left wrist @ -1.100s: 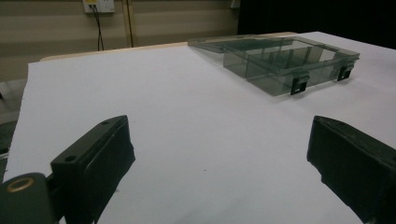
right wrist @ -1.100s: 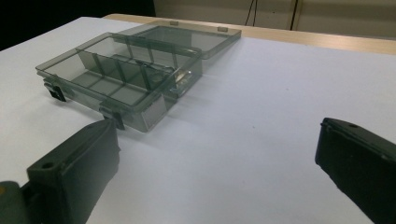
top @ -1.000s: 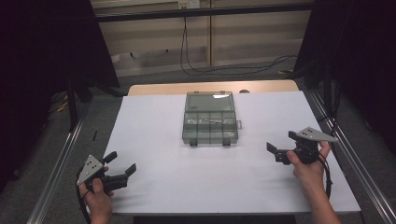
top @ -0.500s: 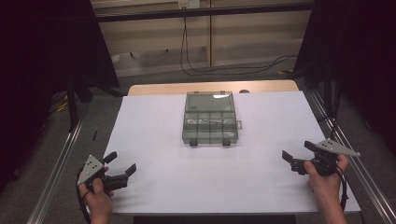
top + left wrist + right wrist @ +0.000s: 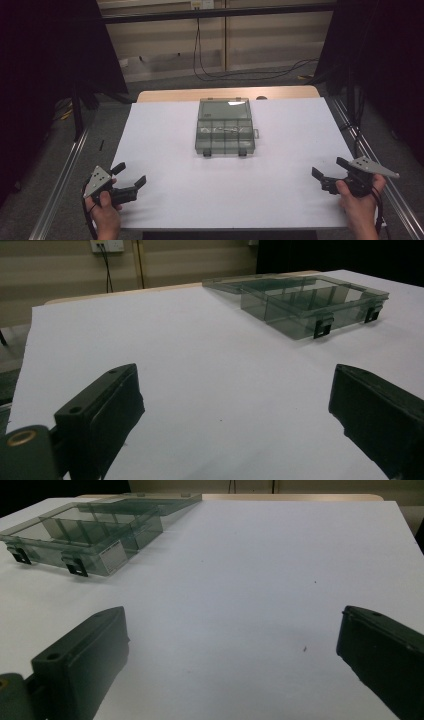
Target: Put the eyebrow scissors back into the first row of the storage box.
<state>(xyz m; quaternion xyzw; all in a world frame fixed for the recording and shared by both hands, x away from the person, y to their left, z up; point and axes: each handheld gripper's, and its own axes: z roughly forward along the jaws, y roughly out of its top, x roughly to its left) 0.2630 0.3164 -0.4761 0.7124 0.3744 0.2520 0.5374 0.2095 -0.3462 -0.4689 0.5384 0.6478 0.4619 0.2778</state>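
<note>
High view shows a white surface [image 5: 280, 190] with a smoky clear compartment box [image 5: 224, 129] lying flat near the middle of its far edge, latches facing the near edge. The left gripper [image 5: 131, 175] is held by a hand [image 5: 104, 215] at the near left corner, jaws spread wide and empty. The right gripper [image 5: 330, 167] sits in the other hand [image 5: 357, 202] by the near right corner, jaws likewise wide apart with nothing between them. Both grippers are well apart from the box.
</note>
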